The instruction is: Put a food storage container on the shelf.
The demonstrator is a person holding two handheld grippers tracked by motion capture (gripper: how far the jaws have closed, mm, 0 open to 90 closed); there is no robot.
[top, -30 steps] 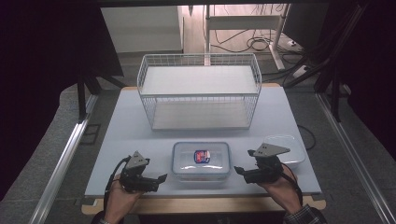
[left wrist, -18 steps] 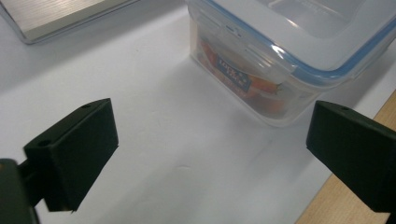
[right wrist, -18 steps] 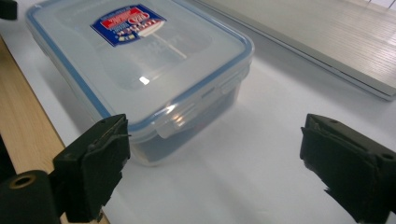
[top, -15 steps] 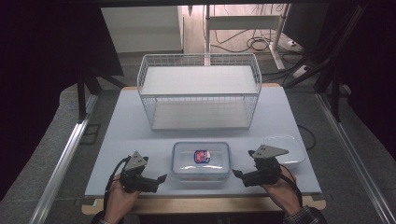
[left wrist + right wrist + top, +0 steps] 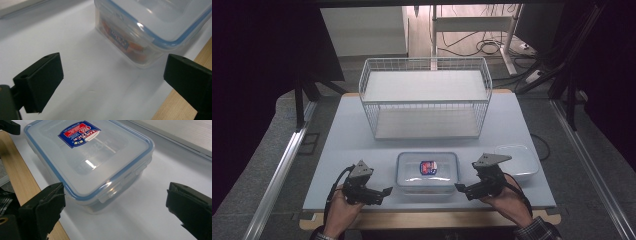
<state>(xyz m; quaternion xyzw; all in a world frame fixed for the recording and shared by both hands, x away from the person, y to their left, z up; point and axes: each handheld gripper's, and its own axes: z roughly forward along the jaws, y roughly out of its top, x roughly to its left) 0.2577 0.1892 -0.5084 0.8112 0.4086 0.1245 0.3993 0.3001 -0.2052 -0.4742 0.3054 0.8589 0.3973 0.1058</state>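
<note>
Lidded container at near edge of bench, tongs on either side, nothing gripped.

Left tongs (image 5: 384, 191) held low on white bench (image 5: 337, 150), jaws apart, aimed at left side of clear plastic container (image 5: 427, 172), close but not touching; orange packet inside visible through wall in left gripper view, print too blurred to read. Container lid blue-rimmed, seated, bearing red-and-blue oval label (image 5: 79, 133), lettering too small to read with certainty. Right tongs (image 5: 458, 187) just beside container's right side, jaws wide apart, no contact. Loose clear lid (image 5: 519, 159) flat on bench at far right. White wire basket (image 5: 426, 97) behind, well apart.
</note>
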